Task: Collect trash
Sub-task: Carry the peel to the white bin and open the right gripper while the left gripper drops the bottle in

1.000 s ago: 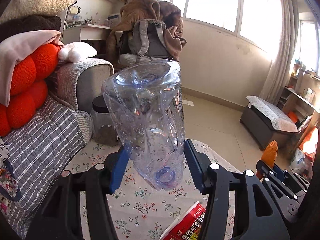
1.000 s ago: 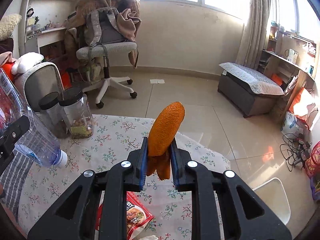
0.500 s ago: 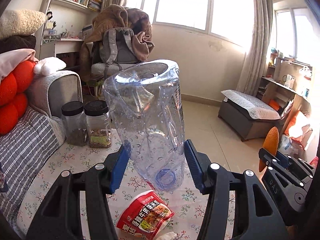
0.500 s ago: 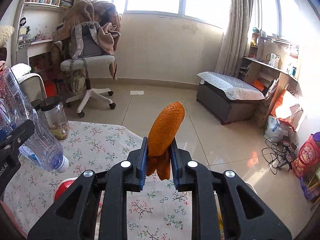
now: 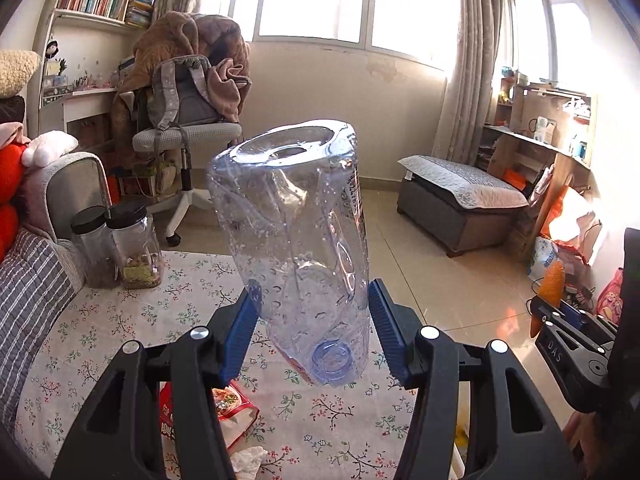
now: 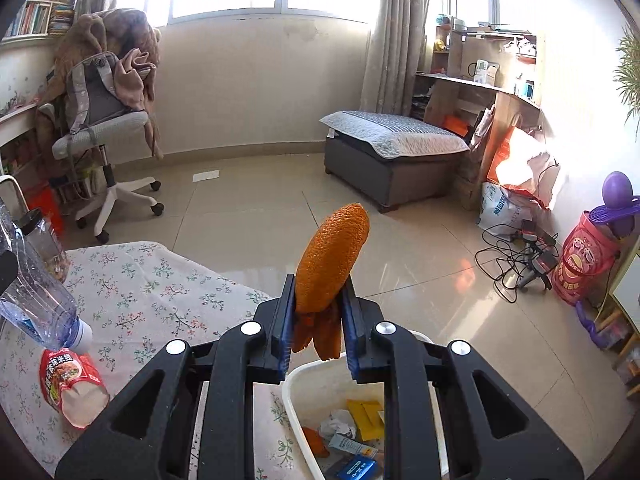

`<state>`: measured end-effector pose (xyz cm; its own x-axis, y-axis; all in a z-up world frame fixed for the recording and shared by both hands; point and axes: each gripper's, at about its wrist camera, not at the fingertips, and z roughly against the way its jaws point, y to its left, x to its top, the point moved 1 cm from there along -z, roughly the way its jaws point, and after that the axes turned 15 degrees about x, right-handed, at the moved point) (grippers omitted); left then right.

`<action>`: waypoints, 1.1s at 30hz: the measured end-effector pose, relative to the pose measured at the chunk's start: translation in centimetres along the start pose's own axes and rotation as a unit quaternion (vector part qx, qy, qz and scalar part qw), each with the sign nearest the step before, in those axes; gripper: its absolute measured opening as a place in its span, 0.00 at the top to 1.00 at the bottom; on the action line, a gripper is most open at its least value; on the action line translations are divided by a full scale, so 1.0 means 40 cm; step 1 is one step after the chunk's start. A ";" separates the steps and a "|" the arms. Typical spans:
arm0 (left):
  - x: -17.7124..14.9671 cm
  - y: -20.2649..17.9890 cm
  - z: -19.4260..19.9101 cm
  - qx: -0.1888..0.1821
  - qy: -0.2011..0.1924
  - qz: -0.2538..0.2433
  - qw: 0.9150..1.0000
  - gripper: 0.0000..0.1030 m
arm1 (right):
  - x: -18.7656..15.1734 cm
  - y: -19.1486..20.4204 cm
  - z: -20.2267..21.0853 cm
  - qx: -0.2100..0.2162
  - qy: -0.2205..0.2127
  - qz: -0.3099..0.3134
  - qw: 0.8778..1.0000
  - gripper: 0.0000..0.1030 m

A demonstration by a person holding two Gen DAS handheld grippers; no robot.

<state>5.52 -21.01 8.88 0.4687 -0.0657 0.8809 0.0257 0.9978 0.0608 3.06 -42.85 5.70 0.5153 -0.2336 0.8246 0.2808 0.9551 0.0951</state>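
- Gripping: left gripper (image 5: 312, 336) fingers clamp the crushed bottle (image 5: 296, 240); right gripper (image 6: 316, 328) pinches orange peel (image 6: 332, 260).
- Bin (image 6: 296, 376) at 6 o'clock under the peel.
- Risk: slick bottle could slip, missing the bin.

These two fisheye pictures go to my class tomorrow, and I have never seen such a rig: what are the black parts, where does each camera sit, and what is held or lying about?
No robot here: a person carries a hand-held claw in each hand, each with a camera looking along its fingers. The left view shows the left claw clamping a crumpled clear plastic bottle, cap end towards the camera. The right view shows the right claw pinching a piece of orange peel above a white bin that already holds scraps. On the floral tablecloth lie a red snack packet and two dark-lidded jars.
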 end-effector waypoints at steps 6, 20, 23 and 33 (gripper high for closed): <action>-0.012 -0.084 0.010 -0.023 0.006 -0.025 0.999 0.46 | -0.041 -0.110 -0.024 -0.036 0.038 -0.025 0.998 0.76; -0.055 -0.333 0.028 -0.110 0.044 -0.084 0.989 0.46 | -0.088 -0.335 0.044 -0.084 0.022 -0.166 0.982 0.07; -0.070 -0.390 0.033 -0.131 0.056 -0.099 0.985 0.46 | -0.091 -0.381 0.071 -0.097 0.005 -0.201 0.975 0.07; -0.124 -0.562 0.042 -0.186 0.097 -0.146 0.967 0.46 | -0.132 -0.526 0.143 -0.117 -0.032 -0.298 0.947 0.07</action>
<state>1.14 -43.12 3.95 0.5493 -0.3782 0.7452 0.4807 0.8724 0.0885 -10.19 -60.65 2.52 0.1613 -0.6997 0.6960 0.6823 0.5886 0.4337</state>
